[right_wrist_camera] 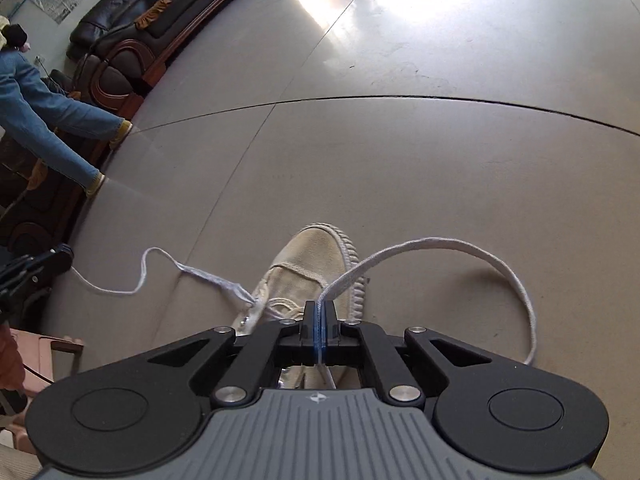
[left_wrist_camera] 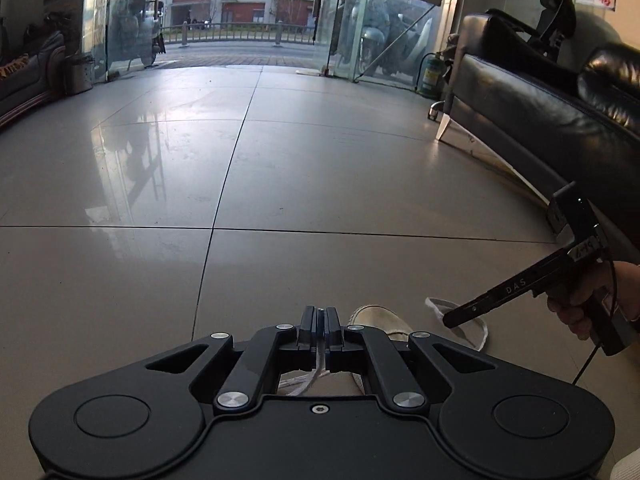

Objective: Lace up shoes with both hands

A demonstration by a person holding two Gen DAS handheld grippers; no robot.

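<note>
A beige canvas shoe [right_wrist_camera: 310, 256] stands on the grey tiled floor, toe pointing away from me. My right gripper [right_wrist_camera: 320, 309] is shut on one white lace end [right_wrist_camera: 432, 242], just above the shoe's eyelets. Past the fingers this lace curves out in a wide loop to the right. The other lace end [right_wrist_camera: 208, 278] runs left from the eyelets to my left gripper [right_wrist_camera: 64, 258]. In the left wrist view my left gripper [left_wrist_camera: 320, 314] is shut on that thin white lace [left_wrist_camera: 319, 354], with the shoe's toe [left_wrist_camera: 378, 316] just beyond. My right gripper [left_wrist_camera: 452, 319] shows there at the right, held by a hand [left_wrist_camera: 576, 312].
A black leather sofa [left_wrist_camera: 540, 112] lines the right wall. Another dark sofa [right_wrist_camera: 132, 12] stands far left, and the legs of a person in blue jeans [right_wrist_camera: 52, 120] are beside it. Glass doors [left_wrist_camera: 248, 20] open to the street ahead. A pink stool [right_wrist_camera: 44, 344] sits near my left.
</note>
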